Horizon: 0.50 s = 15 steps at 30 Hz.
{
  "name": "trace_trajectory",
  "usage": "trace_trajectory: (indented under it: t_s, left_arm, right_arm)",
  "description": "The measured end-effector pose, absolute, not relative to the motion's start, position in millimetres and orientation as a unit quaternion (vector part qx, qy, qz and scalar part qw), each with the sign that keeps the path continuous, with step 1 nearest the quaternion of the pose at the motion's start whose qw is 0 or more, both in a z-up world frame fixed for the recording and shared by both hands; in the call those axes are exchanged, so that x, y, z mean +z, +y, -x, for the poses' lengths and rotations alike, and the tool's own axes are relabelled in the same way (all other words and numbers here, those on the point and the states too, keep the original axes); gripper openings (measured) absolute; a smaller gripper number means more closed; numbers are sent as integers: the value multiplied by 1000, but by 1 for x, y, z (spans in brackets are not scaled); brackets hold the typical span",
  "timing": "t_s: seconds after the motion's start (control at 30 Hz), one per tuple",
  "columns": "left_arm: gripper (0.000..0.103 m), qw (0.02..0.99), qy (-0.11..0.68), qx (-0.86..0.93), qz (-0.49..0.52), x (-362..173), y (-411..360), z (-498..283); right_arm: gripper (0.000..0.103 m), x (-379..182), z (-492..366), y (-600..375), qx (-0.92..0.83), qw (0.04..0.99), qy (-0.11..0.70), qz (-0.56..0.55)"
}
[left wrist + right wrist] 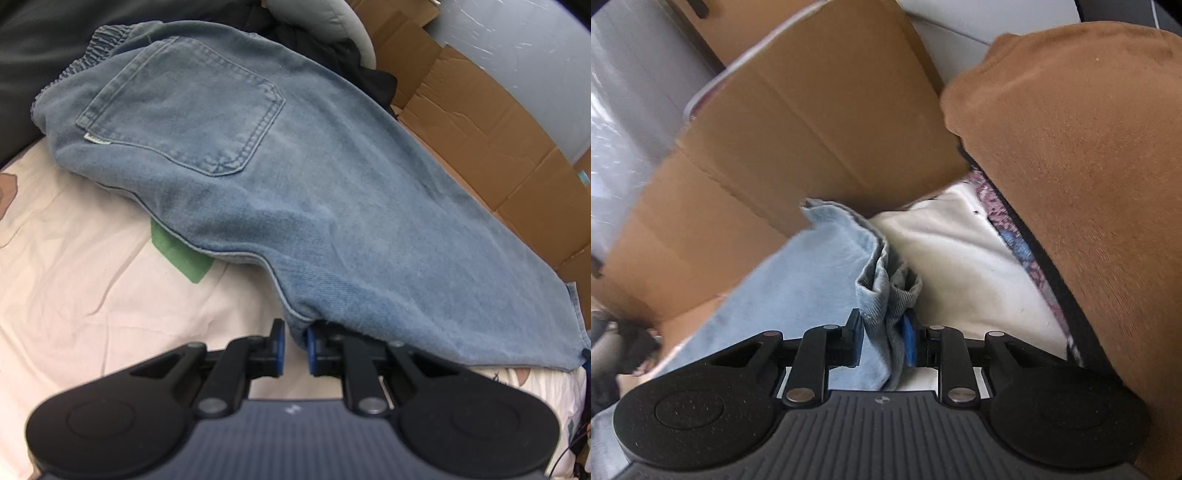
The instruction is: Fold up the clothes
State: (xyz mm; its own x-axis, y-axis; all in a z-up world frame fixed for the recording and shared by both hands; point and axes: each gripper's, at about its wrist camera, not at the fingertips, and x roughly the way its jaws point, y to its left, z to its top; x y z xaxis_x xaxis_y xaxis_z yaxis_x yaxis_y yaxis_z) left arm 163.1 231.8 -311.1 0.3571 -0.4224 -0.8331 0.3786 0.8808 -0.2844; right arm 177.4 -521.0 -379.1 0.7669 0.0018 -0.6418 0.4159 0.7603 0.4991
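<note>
Light blue jeans [280, 192] lie on a cream bedsheet [74, 280], back pocket up, elastic waistband at the far left, legs running to the right. My left gripper [294, 345] is shut on the near edge of the jeans, the denim pinched between its blue pads. My right gripper [882, 341] is shut on the bunched hem of the jeans [820, 280], which folds up between its fingers. The rest of the jeans is out of the right wrist view.
Flattened cardboard boxes [480, 122] stand along the far right of the bed and fill the right wrist view [798, 140]. A brown cushion [1082, 177] sits to the right. Dark clothes [343, 59] are heaped behind the jeans. A green patch [181, 254] shows on the sheet.
</note>
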Motion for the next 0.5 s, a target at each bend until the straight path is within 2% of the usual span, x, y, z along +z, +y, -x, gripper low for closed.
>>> trace_trajectory:
  t_s: [0.23,0.3,0.4,0.43,0.47,0.5]
  left_arm:
    - [13,824,511,-244,19,-309,233,-164]
    - [13,824,511,-245,18,-308,233,-165]
    - [13,823,513,-244,19,-308,233,-167]
    - [13,823,513,-244,20,-309,233,-167]
    - [13,823,513,-243,21,-309,233,-167]
    - [13,823,513,-244,21,-309,233,-167]
  right_arm:
    - [29,-405,-185,-523,-112,857,348,-363]
    - [38,-410,-186,-524,-112,854,345,-372]
    - [38,-411,-190,-527,-108,851,339,-385]
    - [35,-410,-192,-529,-107,850,338,-390]
    - [21,-409,-193,-530,-108,850,337,-390]
    - [16,-407,-194,-533,-110,852,332,-390]
